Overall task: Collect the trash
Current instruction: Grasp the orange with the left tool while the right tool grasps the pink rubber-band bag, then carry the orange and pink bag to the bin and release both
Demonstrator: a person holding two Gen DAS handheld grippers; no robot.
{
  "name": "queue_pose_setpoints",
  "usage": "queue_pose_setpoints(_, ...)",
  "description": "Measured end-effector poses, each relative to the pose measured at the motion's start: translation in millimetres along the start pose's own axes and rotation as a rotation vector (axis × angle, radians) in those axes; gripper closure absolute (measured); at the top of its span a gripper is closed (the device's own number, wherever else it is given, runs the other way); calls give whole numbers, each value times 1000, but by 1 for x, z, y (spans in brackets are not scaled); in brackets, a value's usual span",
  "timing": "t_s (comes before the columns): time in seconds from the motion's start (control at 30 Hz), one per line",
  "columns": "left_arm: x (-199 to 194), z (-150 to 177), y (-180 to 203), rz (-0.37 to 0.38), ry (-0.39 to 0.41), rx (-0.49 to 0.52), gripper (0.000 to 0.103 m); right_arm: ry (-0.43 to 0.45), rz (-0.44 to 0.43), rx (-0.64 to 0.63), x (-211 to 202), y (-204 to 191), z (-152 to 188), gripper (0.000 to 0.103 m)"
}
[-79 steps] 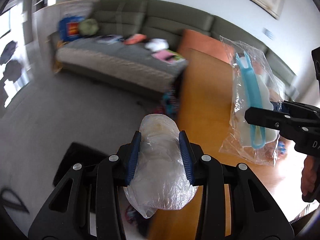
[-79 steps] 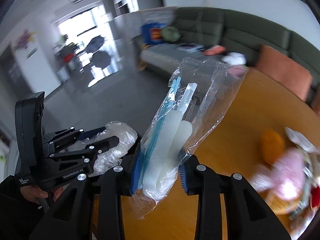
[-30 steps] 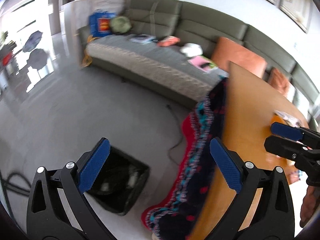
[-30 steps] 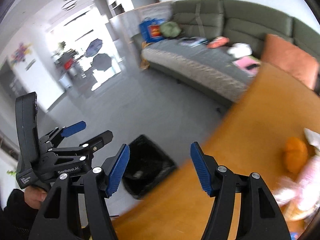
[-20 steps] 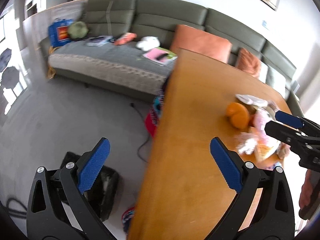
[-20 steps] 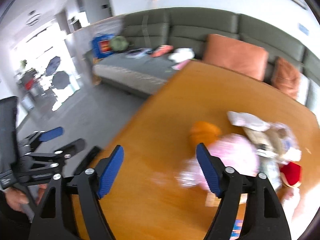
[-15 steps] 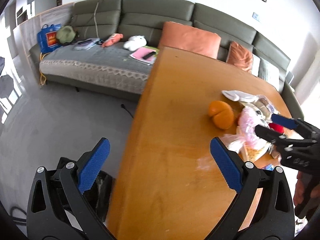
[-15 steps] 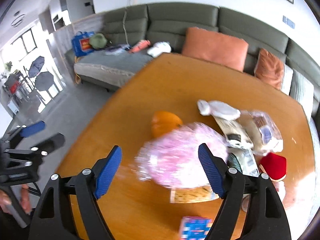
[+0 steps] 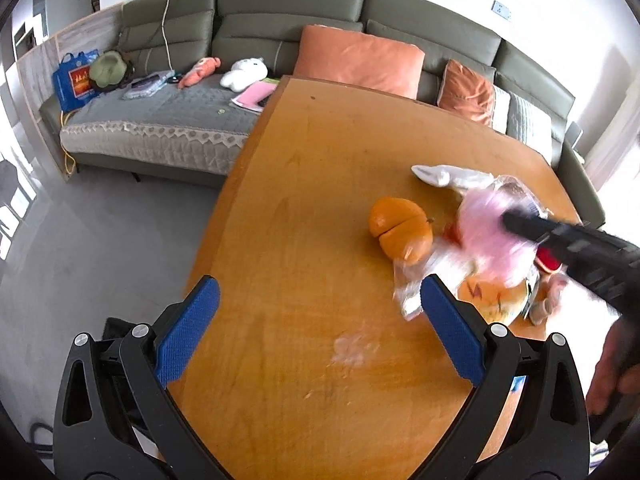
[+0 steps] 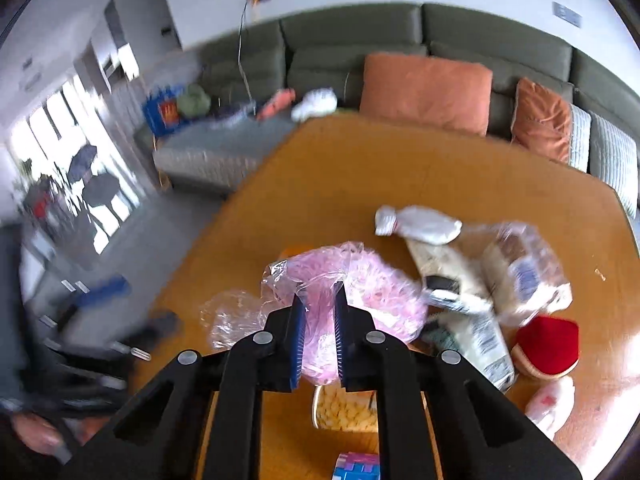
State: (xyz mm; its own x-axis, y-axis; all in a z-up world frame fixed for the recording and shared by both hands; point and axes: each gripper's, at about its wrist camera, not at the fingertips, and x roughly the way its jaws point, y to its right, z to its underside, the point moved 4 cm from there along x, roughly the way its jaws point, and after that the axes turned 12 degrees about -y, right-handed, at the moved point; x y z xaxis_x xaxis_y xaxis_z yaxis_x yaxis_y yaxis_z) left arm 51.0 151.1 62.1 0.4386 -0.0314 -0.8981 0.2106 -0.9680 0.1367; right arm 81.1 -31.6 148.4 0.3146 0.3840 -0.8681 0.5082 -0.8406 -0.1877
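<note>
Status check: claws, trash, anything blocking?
Right claw shut on pink bag. Left claw open, empty, over table. Orange beside the pile; nothing blocking.

Litter pile (image 10: 460, 292) on table (image 9: 320, 184) far right; sofa (image 9: 256, 36) behind table; floor (image 9: 100, 240) left.

Black plastic left gripper (image 9: 316, 334), right gripper (image 10: 319, 320), ridged blue jaw pads (image 9: 187, 330), silver screws (image 10: 263, 337)
</note>
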Motion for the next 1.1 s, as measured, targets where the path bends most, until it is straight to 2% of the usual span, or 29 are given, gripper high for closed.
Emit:
queue_pose_setpoints(0.17,26,-19,20,11,-36,11,6,143,-1,11,-44,7,-27,90)
queue_pose_setpoints(0.23,40,-27,31,19,-57,17,6,175,-5,12,-55,10,-38,90)
queue_pose_setpoints(0.5,97,-54,64,28,-118,46,6,181,-23,51,-54,34,-59,89)
queue_pose_setpoints(0.53,100,-55,66,26,-111,47,9,174,-23,59,-51,38,-60,89)
queue_pose_setpoints(0.57,104,-57,67,24,-105,55,30,169,-23,67,-49,41,-61,90)
queue_pose_setpoints(0.6,108,-58,68,22,-117,65,43,163,-20,75,-47,44,-61,89)
queue_pose_setpoints(0.83,100,-50,61,65,-103,81,45,147,-12,84,-41,42,-58,90)
queue_pose_setpoints(1.1,56,-22,39,44,-48,86,45,136,-24,48,-43,13,-56,90)
